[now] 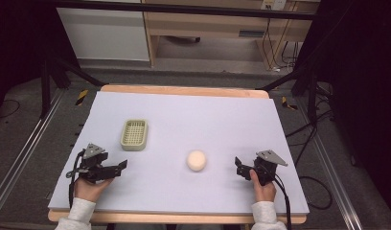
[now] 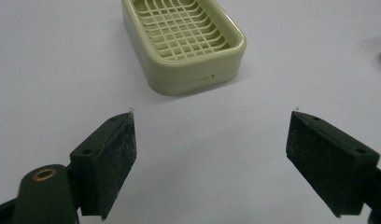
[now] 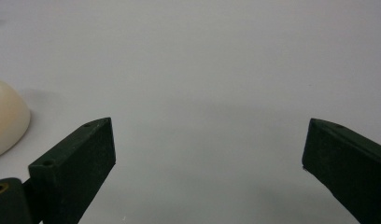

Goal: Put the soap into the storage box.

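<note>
Round cream soap [image 1: 196, 160] is seen on bench [image 1: 184, 115], right of soap dish [image 1: 134, 134], approx. betw. both grippers. Right gripper [image 1: 239, 167] judged nearer; left gripper [image 1: 118, 167] faces dish. Both fingers spread, nothing held.

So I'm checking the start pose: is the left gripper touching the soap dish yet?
Apart. In the left gripper view, the left gripper stands open, with bare table between its jaw tips and the soap dish. The high view shows the same gap.

Grey floor [image 1: 21, 129], wooden desk [image 1: 208, 24] behind, dark surroundings.
</note>
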`<state>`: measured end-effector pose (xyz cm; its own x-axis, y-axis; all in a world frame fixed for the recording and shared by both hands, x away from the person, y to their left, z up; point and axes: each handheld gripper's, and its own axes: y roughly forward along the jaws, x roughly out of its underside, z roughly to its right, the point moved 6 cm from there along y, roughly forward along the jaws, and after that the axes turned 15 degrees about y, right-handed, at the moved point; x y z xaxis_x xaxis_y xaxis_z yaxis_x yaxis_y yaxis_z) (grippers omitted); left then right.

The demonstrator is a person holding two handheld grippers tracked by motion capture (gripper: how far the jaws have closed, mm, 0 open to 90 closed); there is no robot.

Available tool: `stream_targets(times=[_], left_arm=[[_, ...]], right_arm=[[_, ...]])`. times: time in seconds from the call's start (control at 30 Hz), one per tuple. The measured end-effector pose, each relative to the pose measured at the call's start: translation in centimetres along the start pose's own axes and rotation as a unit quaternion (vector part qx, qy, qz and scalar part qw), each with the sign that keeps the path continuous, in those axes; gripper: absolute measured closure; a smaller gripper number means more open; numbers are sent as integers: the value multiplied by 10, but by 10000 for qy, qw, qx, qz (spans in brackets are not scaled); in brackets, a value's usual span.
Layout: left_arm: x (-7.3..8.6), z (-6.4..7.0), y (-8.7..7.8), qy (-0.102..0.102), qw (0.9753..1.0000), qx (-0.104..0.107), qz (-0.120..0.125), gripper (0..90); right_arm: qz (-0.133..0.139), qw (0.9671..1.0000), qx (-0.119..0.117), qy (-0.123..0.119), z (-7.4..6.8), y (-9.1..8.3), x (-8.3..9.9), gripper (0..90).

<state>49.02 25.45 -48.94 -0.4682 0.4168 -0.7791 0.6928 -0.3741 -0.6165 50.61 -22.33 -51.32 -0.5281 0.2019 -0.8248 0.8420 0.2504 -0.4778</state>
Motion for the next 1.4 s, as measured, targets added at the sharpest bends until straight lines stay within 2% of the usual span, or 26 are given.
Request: stream_targets(times=[0.7, 1.4], left_arm=[[-12, 12, -1, 163, 9998, 99, 108, 149], [-24, 28, 1, 330, 9991, 219, 163, 141]], right_arm=[[71, 10000, 3, 37, 2, -1, -2, 31], [5, 10000, 2, 41, 2, 0, 0, 31]])
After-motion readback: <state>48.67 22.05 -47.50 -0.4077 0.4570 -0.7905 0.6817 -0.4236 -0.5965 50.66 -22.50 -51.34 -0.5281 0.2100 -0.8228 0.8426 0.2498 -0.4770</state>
